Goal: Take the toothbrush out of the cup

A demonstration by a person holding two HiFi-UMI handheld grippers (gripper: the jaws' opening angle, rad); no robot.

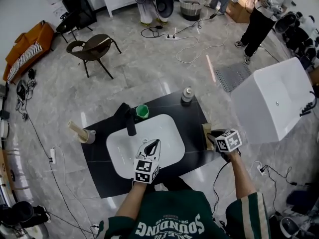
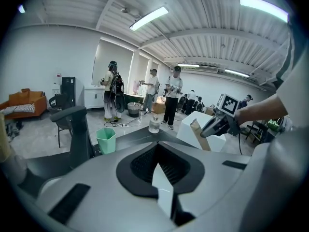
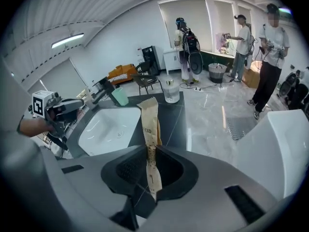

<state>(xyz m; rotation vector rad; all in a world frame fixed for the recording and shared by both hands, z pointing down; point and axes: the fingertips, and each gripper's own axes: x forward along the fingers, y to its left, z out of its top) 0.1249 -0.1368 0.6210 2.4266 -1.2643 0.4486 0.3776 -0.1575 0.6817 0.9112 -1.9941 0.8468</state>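
A pale green cup (image 1: 142, 111) stands at the back rim of the white sink (image 1: 167, 131), beside the black faucet (image 1: 130, 123); nothing shows above its rim. My right gripper (image 1: 213, 137) hangs over the table's right edge, shut on a long tan paper toothbrush packet (image 3: 149, 124) that sticks up between its jaws. In the left gripper view that toothbrush packet (image 2: 196, 135) tilts out of the right gripper (image 2: 213, 126). My left gripper (image 1: 153, 144) hovers over the sink basin, its jaws together with nothing held. The green cup (image 2: 106, 140) is to its left.
A clear bottle (image 1: 187, 94) stands at the back of the black table (image 1: 194, 123). A large white tub (image 1: 274, 101) sits close on the right. A chair (image 1: 92, 49), floor cables (image 1: 189, 54) and several people are farther back. A grey holder with a wooden roll (image 1: 82, 132) stands to the left.
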